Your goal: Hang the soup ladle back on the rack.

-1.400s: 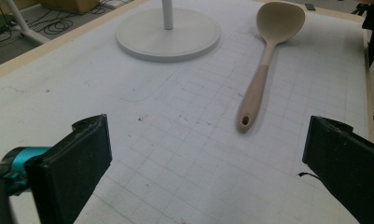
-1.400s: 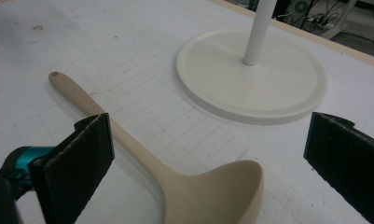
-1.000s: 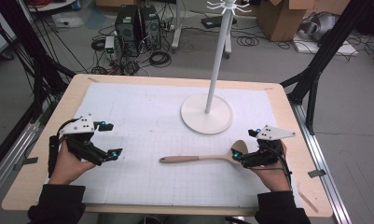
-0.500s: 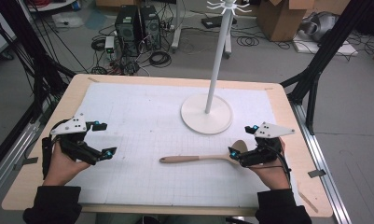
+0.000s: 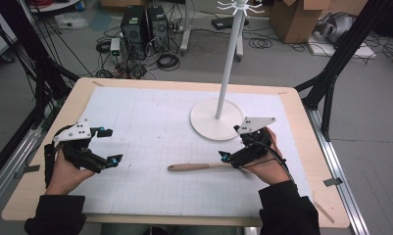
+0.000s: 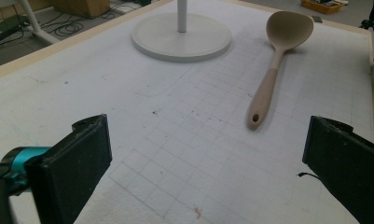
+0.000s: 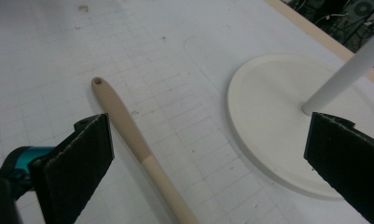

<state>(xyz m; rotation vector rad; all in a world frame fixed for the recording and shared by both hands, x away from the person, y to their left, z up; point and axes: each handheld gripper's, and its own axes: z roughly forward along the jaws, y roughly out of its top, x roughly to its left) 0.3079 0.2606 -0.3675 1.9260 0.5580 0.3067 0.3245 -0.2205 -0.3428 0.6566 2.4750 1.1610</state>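
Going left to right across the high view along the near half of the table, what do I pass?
Left black two-jaw gripper → pale wooden spoon lying flat → right black two-jaw gripper, over the spoon's bowl end. The round white base of the stand sits farther back, so I leave it out.

high view overhead, gripper views low, sharing spoon

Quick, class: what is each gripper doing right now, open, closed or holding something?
Left gripper: open, holding nothing.
Right gripper: open, jaws astride the wooden spoon, not gripping it.
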